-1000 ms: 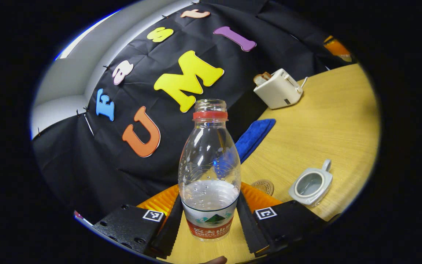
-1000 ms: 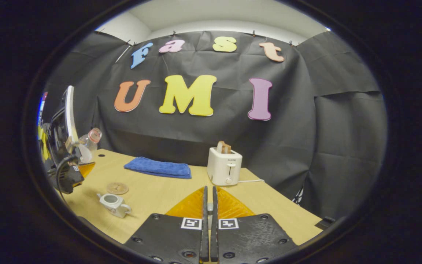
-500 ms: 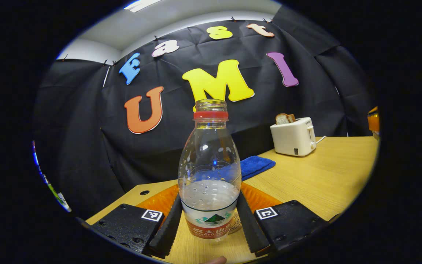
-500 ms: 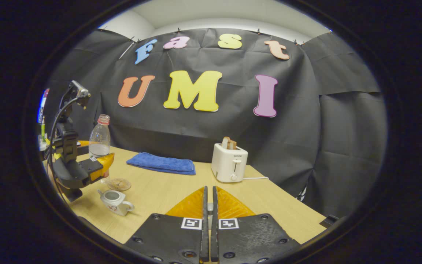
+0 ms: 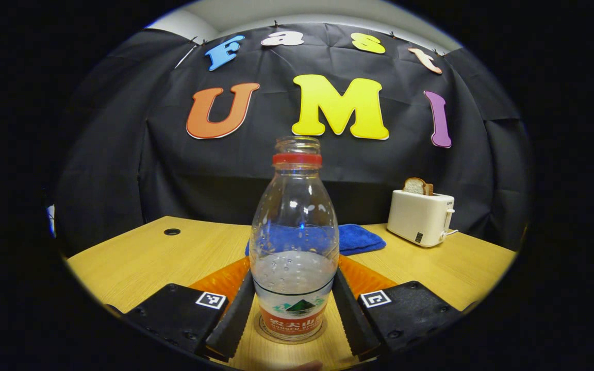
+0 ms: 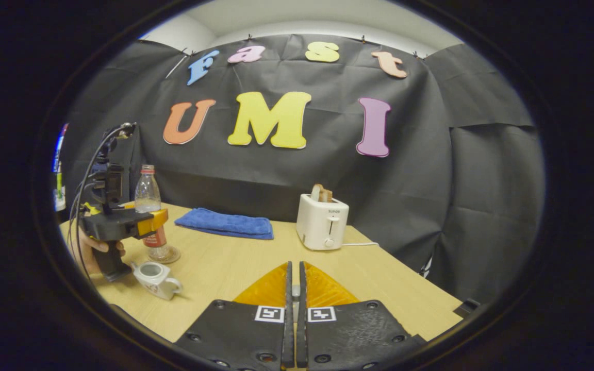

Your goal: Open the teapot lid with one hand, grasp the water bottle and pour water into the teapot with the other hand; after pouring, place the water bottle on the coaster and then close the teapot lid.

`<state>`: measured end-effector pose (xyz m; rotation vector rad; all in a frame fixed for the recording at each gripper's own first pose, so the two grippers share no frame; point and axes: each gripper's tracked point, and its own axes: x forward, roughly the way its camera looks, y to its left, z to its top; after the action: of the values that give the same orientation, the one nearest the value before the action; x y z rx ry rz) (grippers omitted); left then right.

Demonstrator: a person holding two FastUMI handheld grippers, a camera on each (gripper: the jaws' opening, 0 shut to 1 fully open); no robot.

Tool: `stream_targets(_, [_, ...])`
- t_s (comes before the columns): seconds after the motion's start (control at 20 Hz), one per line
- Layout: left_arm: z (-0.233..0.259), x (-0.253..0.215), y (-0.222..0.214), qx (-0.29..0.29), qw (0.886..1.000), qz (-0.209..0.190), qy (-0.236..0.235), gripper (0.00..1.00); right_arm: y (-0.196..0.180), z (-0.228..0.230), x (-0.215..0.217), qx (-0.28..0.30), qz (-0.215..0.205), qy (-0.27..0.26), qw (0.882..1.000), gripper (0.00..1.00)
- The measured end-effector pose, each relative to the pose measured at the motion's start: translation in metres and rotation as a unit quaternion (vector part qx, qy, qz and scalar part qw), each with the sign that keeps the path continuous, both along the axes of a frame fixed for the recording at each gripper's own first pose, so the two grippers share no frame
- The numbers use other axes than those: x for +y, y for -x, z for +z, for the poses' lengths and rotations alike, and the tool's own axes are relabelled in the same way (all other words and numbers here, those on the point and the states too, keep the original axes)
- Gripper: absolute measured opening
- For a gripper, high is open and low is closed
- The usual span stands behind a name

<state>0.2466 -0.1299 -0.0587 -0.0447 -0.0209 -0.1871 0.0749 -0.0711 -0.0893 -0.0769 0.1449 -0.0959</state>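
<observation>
upright, water bottle (image 5: 295, 242) on coaster (image 6: 165, 254), left gripper (image 5: 293, 314) clamped around it; right gripper (image 6: 293, 288) pressed together.

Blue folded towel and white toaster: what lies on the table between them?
Nothing: in the right gripper view, bare wooden table separates the blue folded towel from the white toaster.

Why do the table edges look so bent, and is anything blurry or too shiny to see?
Left gripper view: the fisheye lens bows the table; the water bottle is sharp, with small white glints on its plastic. Right gripper view: the same curving at the rim; the toaster and blue towel are crisp under soft, even light, shadows faint.
</observation>
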Motion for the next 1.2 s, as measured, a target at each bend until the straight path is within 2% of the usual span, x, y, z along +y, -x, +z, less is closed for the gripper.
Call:
stream_targets(0.2, [-0.014,-0.001,-0.010,0.017,0.999,0.008,-0.027,0.79,-0.004,-0.007,-0.001,0.010,0.000,-0.002,1.000,0.02])
stream_targets(0.55, [-0.020,0.000,-0.012,0.025,0.999,0.004,-0.034,0.81,-0.002,-0.006,0.004,0.009,0.003,0.002,1.000,0.02])
stream_targets(0.65, [-0.019,-0.001,-0.009,0.025,0.999,0.000,-0.031,0.87,-0.002,-0.006,0.004,0.008,0.003,0.003,1.000,0.02])
stream_targets(0.9, [-0.011,-0.003,0.004,0.018,0.999,-0.015,-0.023,0.96,0.001,-0.003,0.007,0.005,0.005,0.006,1.000,0.02])
stream_targets(1.1, [0.000,0.002,0.024,0.013,1.000,-0.023,-0.009,0.96,0.008,0.005,0.016,-0.005,0.011,0.013,1.000,0.02])
stream_targets(1.15, [0.000,0.007,0.031,0.013,1.000,-0.021,-0.006,1.00,0.010,0.008,0.020,-0.008,0.014,0.015,1.000,0.02])
stream_targets(1.2, [-0.001,0.012,0.039,0.014,1.000,-0.019,-0.002,0.96,0.012,0.010,0.023,-0.012,0.017,0.016,1.000,0.02])
